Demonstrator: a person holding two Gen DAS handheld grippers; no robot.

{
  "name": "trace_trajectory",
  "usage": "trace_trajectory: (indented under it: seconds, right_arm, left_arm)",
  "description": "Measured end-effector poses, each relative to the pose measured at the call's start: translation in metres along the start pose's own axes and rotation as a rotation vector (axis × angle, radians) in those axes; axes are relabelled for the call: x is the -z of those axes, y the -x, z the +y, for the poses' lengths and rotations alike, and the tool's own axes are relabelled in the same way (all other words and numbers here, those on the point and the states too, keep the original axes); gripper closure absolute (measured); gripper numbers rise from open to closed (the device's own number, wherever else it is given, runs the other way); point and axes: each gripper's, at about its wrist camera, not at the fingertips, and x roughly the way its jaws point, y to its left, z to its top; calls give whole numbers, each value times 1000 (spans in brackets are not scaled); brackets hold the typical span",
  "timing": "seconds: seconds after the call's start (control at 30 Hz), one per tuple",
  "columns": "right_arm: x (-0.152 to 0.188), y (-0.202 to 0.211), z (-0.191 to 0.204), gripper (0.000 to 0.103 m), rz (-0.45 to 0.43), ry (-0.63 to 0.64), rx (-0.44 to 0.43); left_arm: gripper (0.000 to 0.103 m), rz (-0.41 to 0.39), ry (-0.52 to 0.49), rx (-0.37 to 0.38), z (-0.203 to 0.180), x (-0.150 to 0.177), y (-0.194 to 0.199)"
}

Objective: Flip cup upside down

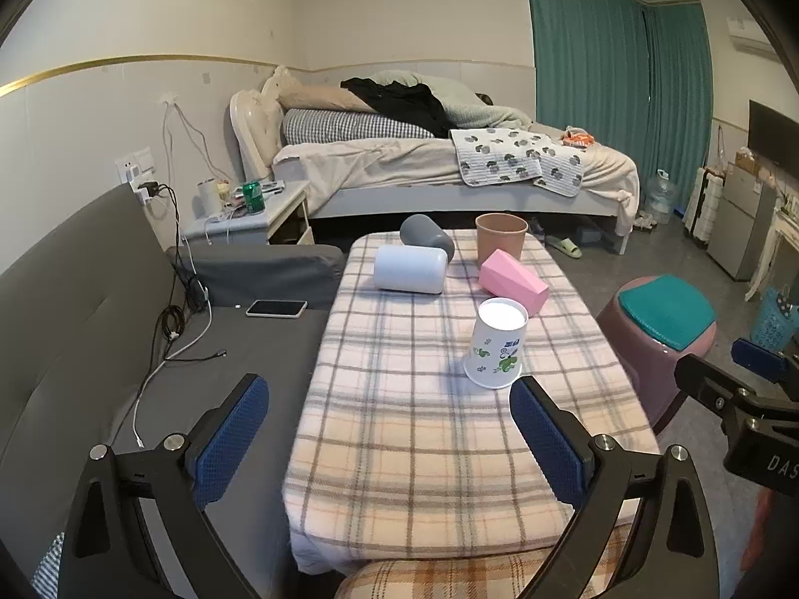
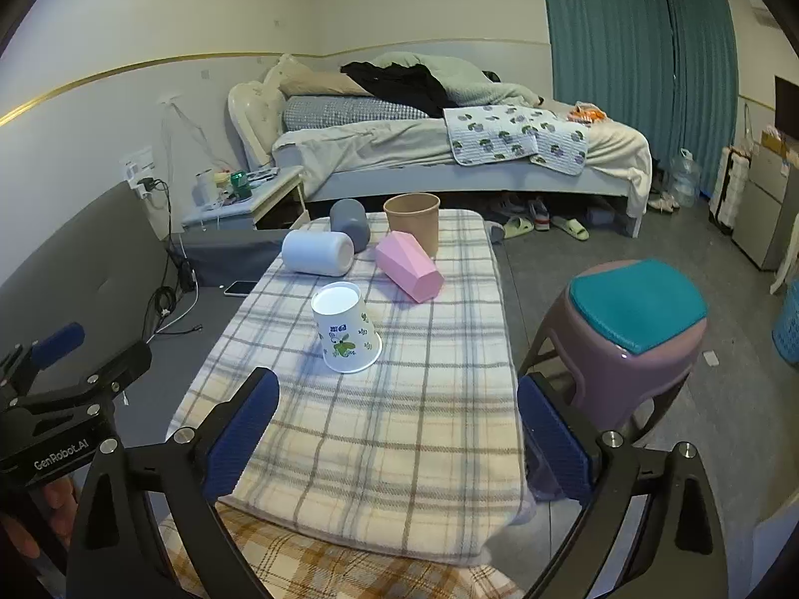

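Two hand-held grippers hang over the near end of the counter, both with their blue-padded fingers spread wide and nothing between them. The left hand-held gripper (image 1: 389, 432) sits over the near left edge, and the right hand-held gripper (image 2: 397, 432) hovers at the near right, its right finger out past the cloth's edge toward the purple stool (image 2: 624, 349) with the teal cushion.

Just beyond the left one's right finger stands the paper cup (image 1: 496, 344), white with a green leaf print. It rests mouth down on the plaid cloth (image 1: 424, 424), its flat white base facing up, and touches neither gripper.

Farther along the counter, a pink faceted cup (image 1: 514, 282) lies on its side. To its left a white cup (image 1: 410, 268) also lies on its side, with a grey cup (image 1: 426, 239) tipped over just behind it. At the far end a brown cup (image 1: 501, 244) stands upright, mouth open.

Left of the counter a phone (image 1: 276, 308) lies on the grey sofa. Across the room, the bed (image 1: 449, 164) runs along the far wall.
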Motion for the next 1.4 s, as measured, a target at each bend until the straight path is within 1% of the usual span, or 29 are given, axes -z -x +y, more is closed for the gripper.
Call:
trace_trajectory:
  seconds: [0.3, 0.5, 0.6, 0.93, 1.17, 1.4]
  right_arm:
    - [-1, -4, -3, 1, 0, -7, 33]
    - [-2, -5, -5, 1, 1, -8, 43]
    - [-2, -6, -5, 0, 1, -9, 43]
    - [-1, -9, -5, 0, 11, 1, 38]
    - [0, -10, -1, 0, 22, 2, 35]
    - [3, -12, 2, 0, 37, 6, 33]
  left_arm:
    - [3, 24, -18, 8, -2, 3, -7]
    - [3, 34, -13, 17, -2, 5, -9]
    - [3, 38, -14, 23, -3, 6, -9]
    - [3, 42, -13, 8, -4, 9, -11]
    - [3, 42, 7, 5, 1, 11, -11]
    - [3, 39, -4, 3, 0, 10, -10]
